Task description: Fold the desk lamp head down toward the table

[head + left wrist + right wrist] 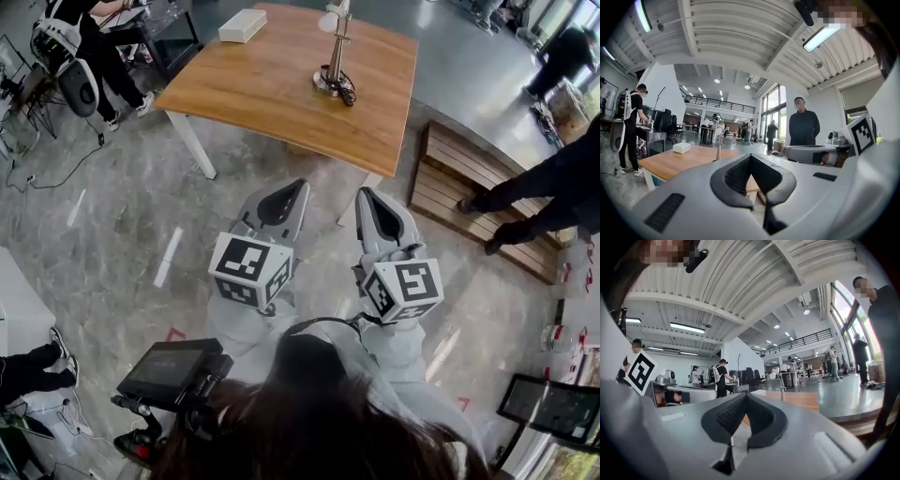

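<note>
With the left gripper and right gripper both closed on nothing, I'd open one pair of jaws before reaching the desk lamp, a slim upright stem on a round base with a small pale head, standing well ahead of the jaws on the worktop.
</note>
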Tool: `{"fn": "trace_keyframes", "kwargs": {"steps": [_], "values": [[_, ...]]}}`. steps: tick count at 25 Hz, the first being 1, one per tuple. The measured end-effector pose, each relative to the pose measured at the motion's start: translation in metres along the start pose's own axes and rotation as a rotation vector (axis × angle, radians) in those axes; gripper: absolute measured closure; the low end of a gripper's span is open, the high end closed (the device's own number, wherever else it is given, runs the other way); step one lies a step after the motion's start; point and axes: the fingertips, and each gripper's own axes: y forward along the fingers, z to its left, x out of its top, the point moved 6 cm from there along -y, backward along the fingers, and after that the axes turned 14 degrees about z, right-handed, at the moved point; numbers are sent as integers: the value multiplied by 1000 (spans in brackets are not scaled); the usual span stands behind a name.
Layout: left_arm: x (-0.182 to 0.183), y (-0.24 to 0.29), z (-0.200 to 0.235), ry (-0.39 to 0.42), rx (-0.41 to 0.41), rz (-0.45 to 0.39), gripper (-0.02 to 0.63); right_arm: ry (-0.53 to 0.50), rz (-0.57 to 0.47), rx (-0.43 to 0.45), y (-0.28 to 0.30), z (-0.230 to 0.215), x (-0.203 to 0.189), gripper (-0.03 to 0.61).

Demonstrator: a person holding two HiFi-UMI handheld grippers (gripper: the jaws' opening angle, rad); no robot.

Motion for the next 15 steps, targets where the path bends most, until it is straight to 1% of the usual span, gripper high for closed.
{"fn": "trace_keyframes", "kwargs": {"steps": [3, 6, 10, 15], "values": [[26, 35, 52, 24, -37, 17, 612, 12, -12, -43, 55, -19, 25, 577], [43, 67, 95, 38, -68, 31, 613, 25, -14, -84, 103, -35, 43, 577], [51, 122, 139, 27, -100, 73, 612, 54, 17, -113, 159, -66, 50, 577], [53, 205, 180, 3, -139, 126, 612, 85, 63, -133, 227, -126, 50, 577]]}}
